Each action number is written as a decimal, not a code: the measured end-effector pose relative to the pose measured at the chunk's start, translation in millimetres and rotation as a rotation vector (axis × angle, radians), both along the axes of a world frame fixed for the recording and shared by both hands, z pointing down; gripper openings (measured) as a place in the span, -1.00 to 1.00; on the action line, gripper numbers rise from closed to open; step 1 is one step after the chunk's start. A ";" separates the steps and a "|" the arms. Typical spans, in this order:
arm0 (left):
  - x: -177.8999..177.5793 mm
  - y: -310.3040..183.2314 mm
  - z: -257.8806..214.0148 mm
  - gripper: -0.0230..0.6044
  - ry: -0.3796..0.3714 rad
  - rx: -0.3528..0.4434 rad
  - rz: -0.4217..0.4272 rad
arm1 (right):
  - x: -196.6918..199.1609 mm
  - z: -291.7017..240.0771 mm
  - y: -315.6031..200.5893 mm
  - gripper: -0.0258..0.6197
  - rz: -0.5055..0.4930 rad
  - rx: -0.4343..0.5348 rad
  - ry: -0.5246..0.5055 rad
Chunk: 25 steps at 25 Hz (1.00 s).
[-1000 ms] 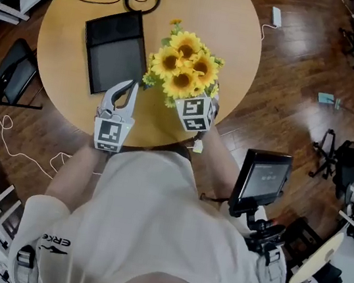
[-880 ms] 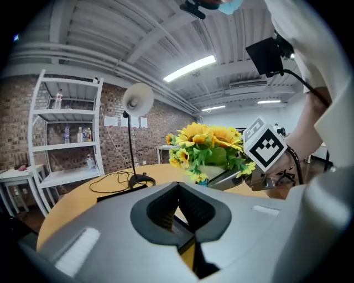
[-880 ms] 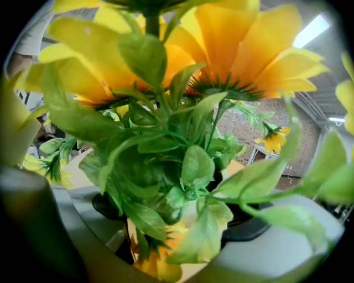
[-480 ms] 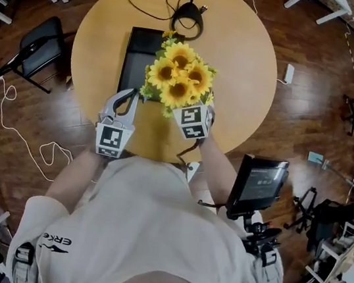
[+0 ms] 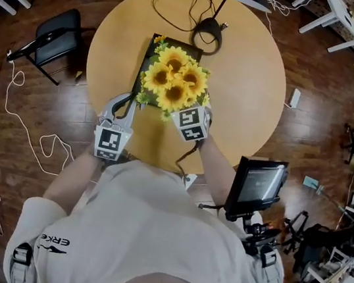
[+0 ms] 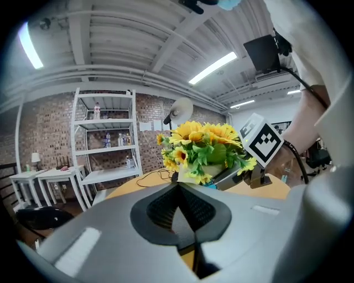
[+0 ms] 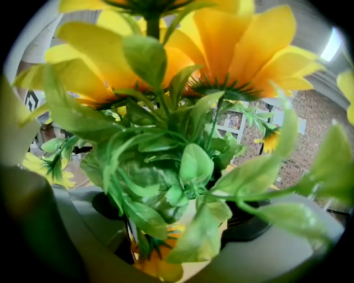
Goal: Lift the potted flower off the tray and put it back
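Keeping the potted flower (image 5: 173,81) upright is advised: it is gripped by the right claw (image 5: 188,114), raised over the near end of the tray (image 5: 146,59), and should be lowered centrally. The left claw (image 5: 122,101) is closed on nothing.

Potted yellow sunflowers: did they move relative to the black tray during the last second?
Yes. The potted yellow sunflowers were to the right of the flat black rectangular tray; they moved left and now cover most of it in the head view.
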<state>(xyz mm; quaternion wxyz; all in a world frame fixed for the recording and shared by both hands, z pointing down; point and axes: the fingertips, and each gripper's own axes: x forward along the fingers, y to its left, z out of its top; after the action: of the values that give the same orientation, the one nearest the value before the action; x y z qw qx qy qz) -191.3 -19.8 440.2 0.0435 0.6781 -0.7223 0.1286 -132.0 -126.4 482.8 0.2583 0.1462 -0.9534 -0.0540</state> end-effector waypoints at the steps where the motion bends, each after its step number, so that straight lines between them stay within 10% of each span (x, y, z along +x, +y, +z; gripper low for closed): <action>1: -2.6 -0.2 0.5 -0.92 0.000 -0.003 -0.003 | -3.5 0.4 0.1 0.69 -0.006 -0.002 0.001; 25: -26.6 -12.2 74.1 -0.92 0.086 -0.164 -0.012 | -32.8 107.7 2.7 0.69 -0.117 -0.147 0.170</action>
<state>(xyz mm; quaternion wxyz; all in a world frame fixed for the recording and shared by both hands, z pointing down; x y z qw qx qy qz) -218.0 -32.0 514.4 0.1304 0.6729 -0.7109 0.1578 -164.8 -123.7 590.4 0.3445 0.0657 -0.9364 -0.0114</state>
